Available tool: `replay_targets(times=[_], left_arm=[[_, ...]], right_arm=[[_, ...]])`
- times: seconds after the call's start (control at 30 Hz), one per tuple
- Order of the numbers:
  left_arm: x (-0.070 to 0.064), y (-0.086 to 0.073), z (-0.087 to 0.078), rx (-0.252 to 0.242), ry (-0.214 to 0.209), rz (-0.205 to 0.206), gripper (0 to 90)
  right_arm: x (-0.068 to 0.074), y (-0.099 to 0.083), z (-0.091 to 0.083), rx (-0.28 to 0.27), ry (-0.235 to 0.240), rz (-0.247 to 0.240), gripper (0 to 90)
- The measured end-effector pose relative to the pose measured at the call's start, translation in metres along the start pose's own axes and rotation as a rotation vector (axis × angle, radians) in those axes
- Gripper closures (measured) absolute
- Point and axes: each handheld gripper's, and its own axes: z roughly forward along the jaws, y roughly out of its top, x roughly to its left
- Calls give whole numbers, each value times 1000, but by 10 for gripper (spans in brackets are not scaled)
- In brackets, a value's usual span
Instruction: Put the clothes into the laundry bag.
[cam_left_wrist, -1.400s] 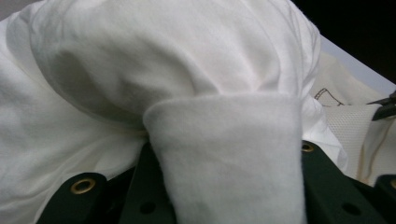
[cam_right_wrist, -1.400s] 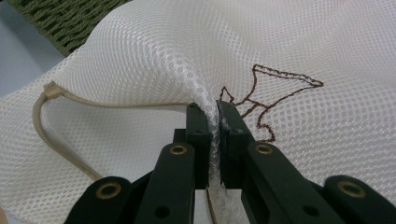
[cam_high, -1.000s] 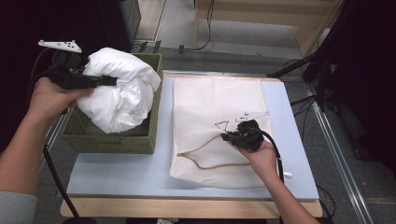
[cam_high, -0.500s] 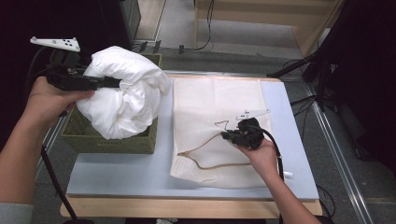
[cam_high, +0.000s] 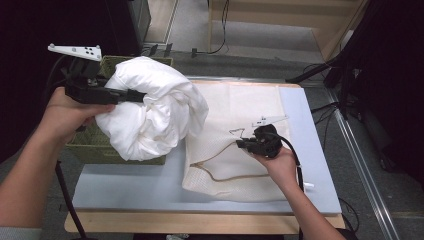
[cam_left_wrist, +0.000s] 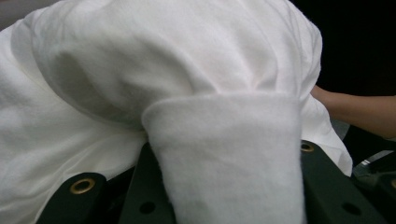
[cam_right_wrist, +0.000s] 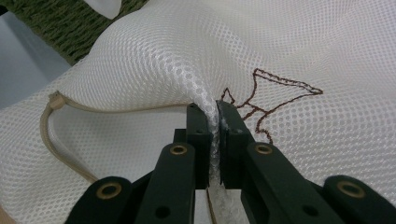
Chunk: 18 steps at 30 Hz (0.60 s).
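Left hand (cam_high: 75, 112): raised at the left edge of the high view, forearm rising from the bottom left corner, fist wrapped round the handle of the left tongs (cam_high: 135, 95), which point right, roughly level
Left tongs' state: clenched on a fold of the bulky white cloth bundle (cam_high: 150, 112); in the left gripper view a thick cuff of that cloth (cam_left_wrist: 229, 154) lies between the two black jaws
White bundle: lifted, hanging over the woven olive-green basket (cam_high: 100, 147) at the left of the surface, its right side bulging over the left edge of the bag
Right hand (cam_high: 280, 162): low over the surface, forearm coming up from the bottom right, wrist bent so the right tongs (cam_high: 242, 144) point left
Right tongs' state: closed on a pinched ridge of the cream mesh laundry bag (cam_high: 235, 135); the right gripper view shows the mesh (cam_right_wrist: 217, 116) squeezed between the jaws, just beside a brown stitched outline (cam_right_wrist: 266, 98)
Mesh bag: lying flat on the pale blue surface (cam_high: 130, 185), right of the basket, a beige drawstring cord (cam_high: 225, 176) looping near its lower left
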Motion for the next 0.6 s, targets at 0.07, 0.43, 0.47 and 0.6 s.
replay_targets(times=[0.07,0.43,0.47,0.6], left_arm=[[-5,1,4,0,-15,2,681],[-31,-5,22,8,-110,27,680],[-33,-6,23,6,-115,31,679],[-38,-12,26,8,-120,30,678]], right_arm=[[-1,1,0,-4,4,2,859],[-2,3,-1,-7,5,4,859],[-2,4,-1,-7,6,3,860],[-2,5,-1,-7,6,3,859]])
